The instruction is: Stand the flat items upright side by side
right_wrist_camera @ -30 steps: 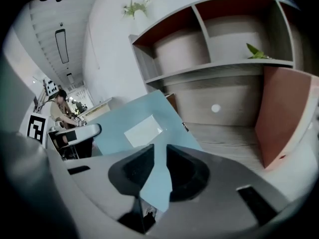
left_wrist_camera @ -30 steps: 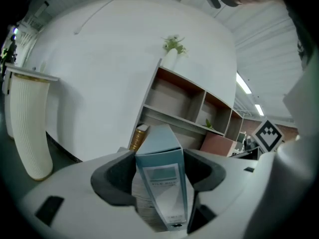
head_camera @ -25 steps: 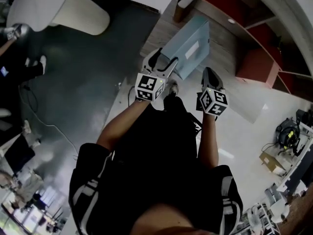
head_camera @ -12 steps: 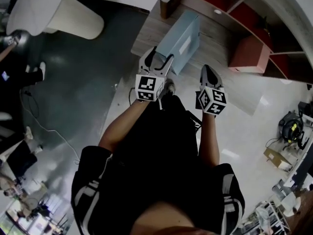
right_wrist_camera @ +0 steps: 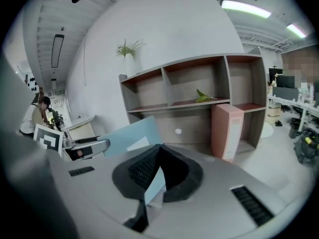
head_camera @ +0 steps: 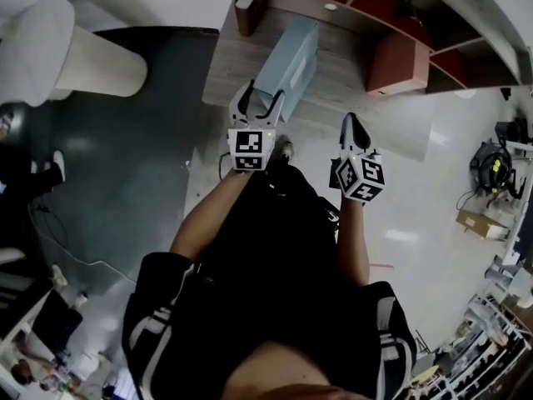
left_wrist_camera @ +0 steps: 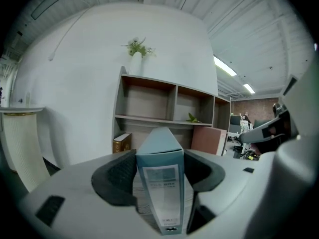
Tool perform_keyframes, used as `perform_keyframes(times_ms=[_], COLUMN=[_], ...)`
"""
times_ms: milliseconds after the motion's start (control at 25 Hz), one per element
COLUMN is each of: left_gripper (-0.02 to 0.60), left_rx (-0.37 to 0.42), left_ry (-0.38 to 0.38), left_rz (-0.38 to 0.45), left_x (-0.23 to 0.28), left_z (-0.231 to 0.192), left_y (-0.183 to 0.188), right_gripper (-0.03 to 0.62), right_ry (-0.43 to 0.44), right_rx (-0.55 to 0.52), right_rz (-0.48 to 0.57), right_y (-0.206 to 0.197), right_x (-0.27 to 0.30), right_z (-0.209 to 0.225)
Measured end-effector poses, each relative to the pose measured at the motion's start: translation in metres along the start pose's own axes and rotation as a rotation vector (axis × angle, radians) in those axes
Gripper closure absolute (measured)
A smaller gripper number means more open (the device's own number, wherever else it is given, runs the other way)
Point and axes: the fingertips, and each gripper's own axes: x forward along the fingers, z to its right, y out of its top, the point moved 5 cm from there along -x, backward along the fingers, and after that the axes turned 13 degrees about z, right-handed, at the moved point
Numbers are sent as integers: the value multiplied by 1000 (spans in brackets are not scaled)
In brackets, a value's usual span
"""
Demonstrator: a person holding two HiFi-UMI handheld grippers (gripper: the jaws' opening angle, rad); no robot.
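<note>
Left gripper (left_wrist_camera: 160, 169) clamps the upright blue file box (head_camera: 290, 61) (spine label facing it); right gripper (right_wrist_camera: 158, 151), jaws together, sits rightward.

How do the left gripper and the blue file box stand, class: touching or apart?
Touching. The left gripper view shows the left gripper with one jaw pressed against each side of the blue file box, no gap on either side.
</note>
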Motion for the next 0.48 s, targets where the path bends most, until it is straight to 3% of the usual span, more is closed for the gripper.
perform_keyframes(times_ms=[160,480], left_gripper=[282,285], left_rx=[9,120], left_ry=[-8,-48], left_rz=[5,55], left_x=[5,27], left_z=[8,65], left_y=[3,17], right_gripper=[569,569], right_ry=[-40,-70], right_rx=[-5,4], right_rz=[21,63], right_y=[8,20], right_x=[-22,-43], right_z=[8,61])
